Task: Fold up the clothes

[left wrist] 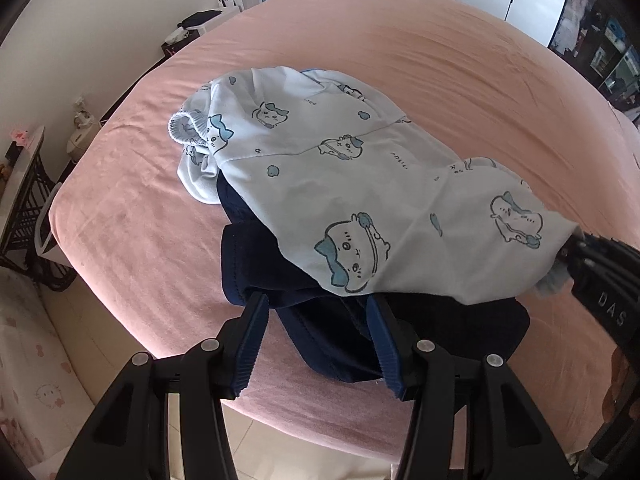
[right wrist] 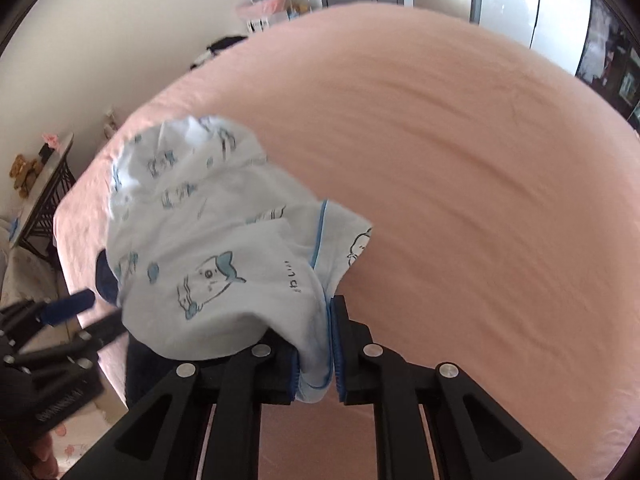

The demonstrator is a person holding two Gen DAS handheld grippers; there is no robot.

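- A pale blue garment printed with cartoon animals (left wrist: 360, 184) is seen crumpled on the pink bed (left wrist: 460, 60), toward its near left part, draped over a dark navy garment (left wrist: 256, 264) that lies beneath it.
- The right gripper (right wrist: 316, 352) is clenched on a bunched edge of the printed garment with blue piping — the cloth is pinched between its pads and is pulled up from the heap toward the camera.
- The left gripper (left wrist: 320, 340) is held with its jaws spread wide over the near edge of the navy garment; nothing is pinched between them, though the fingertips sit close to or against the cloth.
- No flat, squared fold is shown on either piece. An elastic band (left wrist: 186, 128) of the printed garment is bunched at the far left, and the navy cloth is rumpled in loose ridges.
- Judged from this, the folding is far from complete: both garments would have to be separated, spread flat and folded. No finished stack can be made out on the bed.
- The far and right parts of the bed are taken up by bare sheet only — room enough for a garment to be laid out.
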